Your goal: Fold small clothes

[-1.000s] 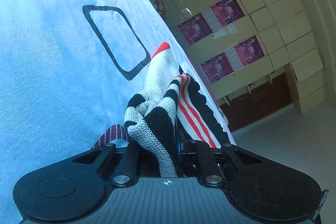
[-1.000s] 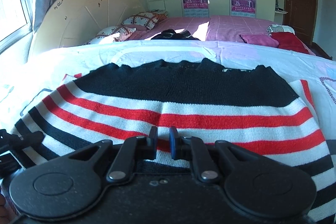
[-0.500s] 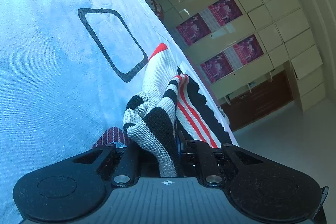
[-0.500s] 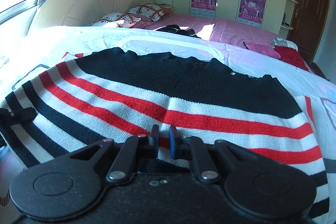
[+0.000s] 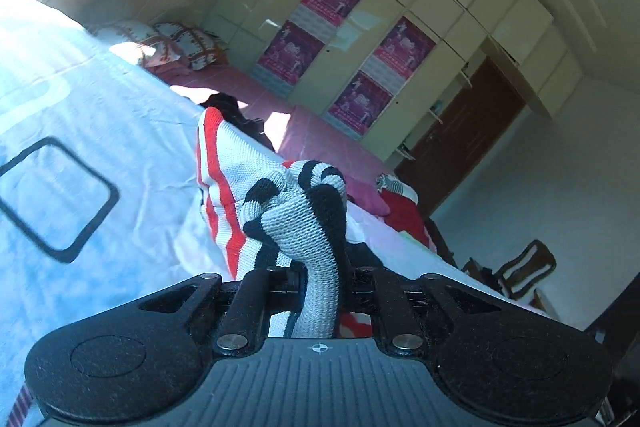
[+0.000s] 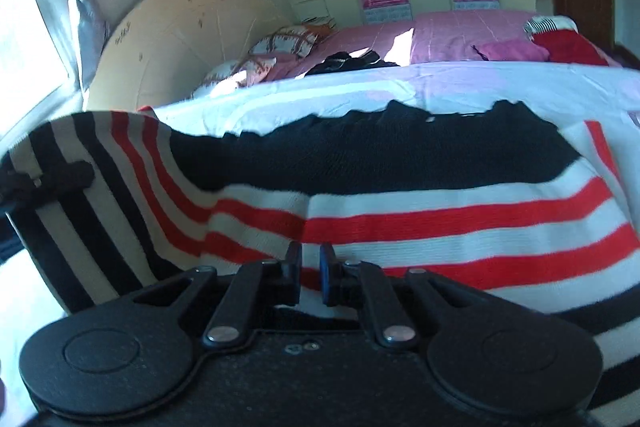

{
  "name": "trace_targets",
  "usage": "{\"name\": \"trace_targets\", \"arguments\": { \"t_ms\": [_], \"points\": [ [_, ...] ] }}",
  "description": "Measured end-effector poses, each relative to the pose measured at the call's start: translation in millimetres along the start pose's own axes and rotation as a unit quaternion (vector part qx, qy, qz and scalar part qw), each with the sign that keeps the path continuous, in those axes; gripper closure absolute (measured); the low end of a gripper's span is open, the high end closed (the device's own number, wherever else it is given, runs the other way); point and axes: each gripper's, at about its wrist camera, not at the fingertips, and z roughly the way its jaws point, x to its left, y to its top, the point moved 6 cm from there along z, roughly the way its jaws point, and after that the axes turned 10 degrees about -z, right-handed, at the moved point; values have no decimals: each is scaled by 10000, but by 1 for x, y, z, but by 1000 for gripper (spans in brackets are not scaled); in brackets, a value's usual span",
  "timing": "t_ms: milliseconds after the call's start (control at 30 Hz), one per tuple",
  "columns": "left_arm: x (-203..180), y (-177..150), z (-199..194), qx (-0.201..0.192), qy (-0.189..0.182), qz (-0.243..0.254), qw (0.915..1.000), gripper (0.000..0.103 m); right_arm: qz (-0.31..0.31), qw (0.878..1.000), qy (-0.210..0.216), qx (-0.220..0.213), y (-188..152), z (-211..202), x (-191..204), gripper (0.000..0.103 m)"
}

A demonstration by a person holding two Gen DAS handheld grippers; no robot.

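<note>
A knitted sweater [image 6: 400,163] with black, white and red stripes lies spread on the white bed sheet [image 6: 460,83]. My left gripper [image 5: 320,277] is shut on a bunched corner of the sweater [image 5: 304,215] and holds it raised off the sheet. In the right wrist view that same left gripper [image 6: 48,181] shows at the far left, with the striped side lifted and curling over. My right gripper [image 6: 310,269] sits at the sweater's near hem, its jaws almost together with the knit pinched between them.
The white sheet [image 5: 80,107] carries a black outlined rectangle [image 5: 52,199]. Behind it on a pink bed [image 6: 460,35] lie pillows [image 6: 284,41], dark clothing [image 6: 348,61] and pink and red garments [image 6: 568,47]. A wardrobe with posters [image 5: 360,39] lines the back wall.
My left gripper has risen and rolled, lifting the sweater's corner clear of the sheet. In the right wrist view the sweater's left side now stands up and folds inward.
</note>
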Motion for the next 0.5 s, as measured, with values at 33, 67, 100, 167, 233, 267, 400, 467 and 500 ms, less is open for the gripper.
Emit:
{"name": "trace_targets", "arguments": {
  "t_ms": [33, 67, 100, 167, 233, 267, 400, 467, 500],
  "points": [
    [-22, 0, 5, 30, -30, 293, 9996, 91, 160, 9997, -27, -192, 2, -16, -13, 88],
    [-40, -4, 10, 84, -63, 526, 9986, 91, 245, 9993, -47, -292, 1, -29, -25, 88],
    [-58, -8, 15, 165, -111, 739, 9971, 91, 347, 9987, -64, -373, 0, -44, -39, 88],
    [-89, -22, 25, 362, -216, 1090, 9932, 91, 582, 9969, -168, -495, -6, -72, -67, 88],
    [-117, -41, 34, 586, -371, 1350, 9884, 91, 824, 9944, -335, -572, -16, -98, -97, 88],
    [-129, -53, 39, 731, -461, 1463, 9855, 91, 977, 9922, -454, -623, -24, -114, -115, 88],
    [-163, -120, 65, 1712, -718, 1776, 9664, 90, 1523, 9828, -805, -673, -53, -157, -167, 86],
    [-166, -149, 77, 2152, -603, 1819, 9576, 78, 1793, 9778, -881, -637, -69, -170, -187, 85],
    [-169, -156, 72, 2104, -625, 1757, 9597, 70, 1910, 9755, -888, -640, -76, -175, -194, 83]
  ]
}}
